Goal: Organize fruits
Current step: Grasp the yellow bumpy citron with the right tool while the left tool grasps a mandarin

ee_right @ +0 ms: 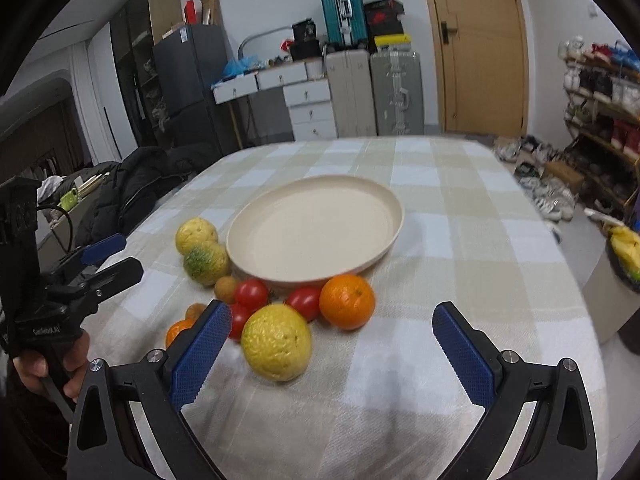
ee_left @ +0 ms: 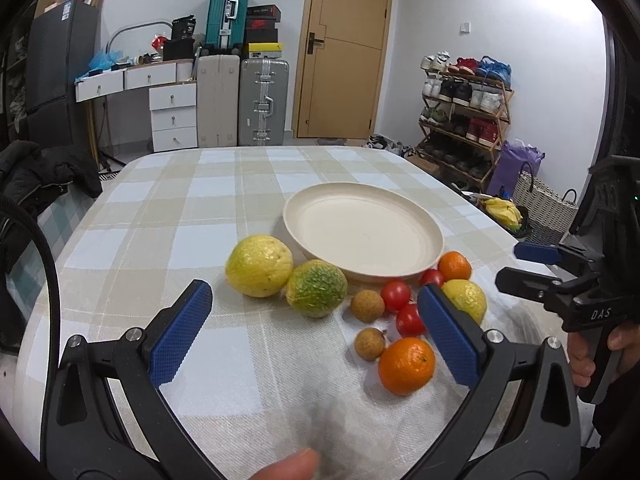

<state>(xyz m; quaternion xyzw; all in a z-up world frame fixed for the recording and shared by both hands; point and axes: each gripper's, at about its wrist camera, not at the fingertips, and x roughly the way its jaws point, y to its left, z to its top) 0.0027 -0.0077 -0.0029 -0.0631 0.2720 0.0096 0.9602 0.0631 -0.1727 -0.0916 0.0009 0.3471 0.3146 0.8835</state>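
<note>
A cream plate [ee_left: 424, 222] [ee_right: 394, 204] sits on the checked tablecloth with nothing in it. Along its near rim lie fruits: a yellow lemon [ee_left: 259, 265] [ee_right: 196, 235], a green-yellow lemon [ee_left: 317, 288] [ee_right: 205, 262], a third lemon [ee_left: 467, 298] [ee_right: 277, 341], two oranges [ee_left: 406, 365] [ee_left: 454, 266] [ee_right: 347, 301], red tomatoes [ee_left: 395, 296] [ee_right: 251, 293] and two brown longans [ee_left: 367, 306] [ee_left: 369, 343]. My left gripper [ee_left: 316, 332] is open and empty, just before the fruits. My right gripper [ee_right: 332, 344] is open and empty, above the third lemon.
The table edge drops off to the right, where a basket with bananas [ee_left: 505, 210] stands. A black jacket [ee_left: 44, 176] lies at the left. Suitcases [ee_left: 262, 100], drawers and a shoe rack [ee_left: 464, 120] stand beyond the table.
</note>
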